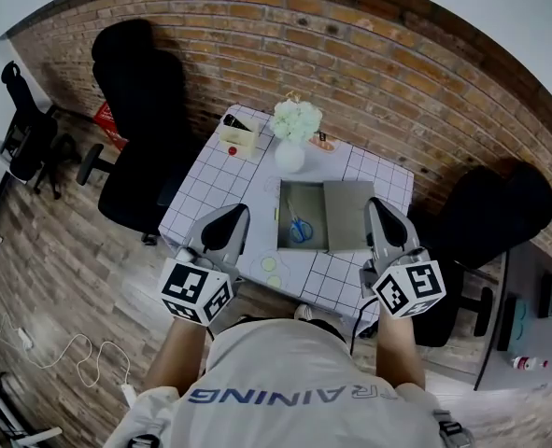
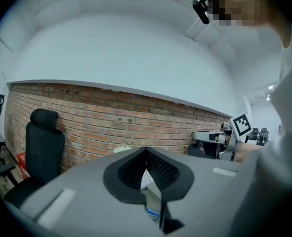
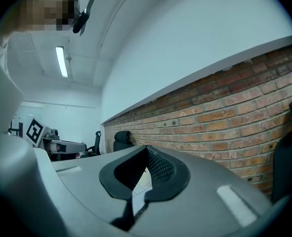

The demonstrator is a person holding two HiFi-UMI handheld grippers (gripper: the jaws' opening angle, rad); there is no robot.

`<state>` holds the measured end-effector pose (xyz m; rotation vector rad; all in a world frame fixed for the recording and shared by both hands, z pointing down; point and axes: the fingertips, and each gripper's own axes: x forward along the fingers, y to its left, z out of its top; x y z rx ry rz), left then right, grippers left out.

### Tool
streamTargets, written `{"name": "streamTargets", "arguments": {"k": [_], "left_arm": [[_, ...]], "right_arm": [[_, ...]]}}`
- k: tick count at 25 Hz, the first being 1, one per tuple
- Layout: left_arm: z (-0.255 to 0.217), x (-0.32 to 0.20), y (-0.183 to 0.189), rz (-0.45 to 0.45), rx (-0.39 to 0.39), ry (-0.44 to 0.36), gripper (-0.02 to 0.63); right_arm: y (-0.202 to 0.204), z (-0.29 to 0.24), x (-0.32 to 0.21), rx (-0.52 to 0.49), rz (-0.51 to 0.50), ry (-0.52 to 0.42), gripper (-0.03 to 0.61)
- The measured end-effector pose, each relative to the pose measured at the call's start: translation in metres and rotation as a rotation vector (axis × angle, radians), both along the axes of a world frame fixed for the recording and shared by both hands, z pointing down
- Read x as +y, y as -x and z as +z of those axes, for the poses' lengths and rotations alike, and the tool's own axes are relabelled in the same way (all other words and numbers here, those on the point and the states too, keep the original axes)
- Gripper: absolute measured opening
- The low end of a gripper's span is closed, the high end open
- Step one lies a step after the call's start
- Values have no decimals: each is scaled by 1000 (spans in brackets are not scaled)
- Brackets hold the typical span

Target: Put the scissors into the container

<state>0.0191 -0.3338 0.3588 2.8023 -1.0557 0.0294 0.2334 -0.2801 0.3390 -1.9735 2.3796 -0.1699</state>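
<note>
The scissors (image 1: 300, 230), with blue handles, lie inside the open grey container (image 1: 308, 198) at the middle of the checked table (image 1: 215, 180); its lid (image 1: 348, 215) lies flat to the right. My left gripper (image 1: 227, 215) hovers at the table's near edge, left of the container, shut and empty. My right gripper (image 1: 380, 208) is just right of the lid, also shut with nothing in it. In the left gripper view the closed jaws (image 2: 146, 150) leave a slit that shows a blue handle (image 2: 153, 214). The right gripper view's jaws (image 3: 146, 148) meet at the tip.
A white vase of flowers (image 1: 294, 131) and a small cream box (image 1: 239, 133) stand at the table's far side. Two pale discs (image 1: 269, 265) lie near the front edge. Black office chairs (image 1: 140, 119) (image 1: 486, 217) flank the table, with a brick wall behind.
</note>
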Motion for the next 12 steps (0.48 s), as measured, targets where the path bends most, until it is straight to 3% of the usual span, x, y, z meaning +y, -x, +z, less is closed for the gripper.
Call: {"name": "streamTargets", "arguments": {"k": [12], "left_arm": [[7, 3, 5, -12, -8, 13, -2]], "right_arm": [[8, 8, -5, -25, -34, 21, 14]]}}
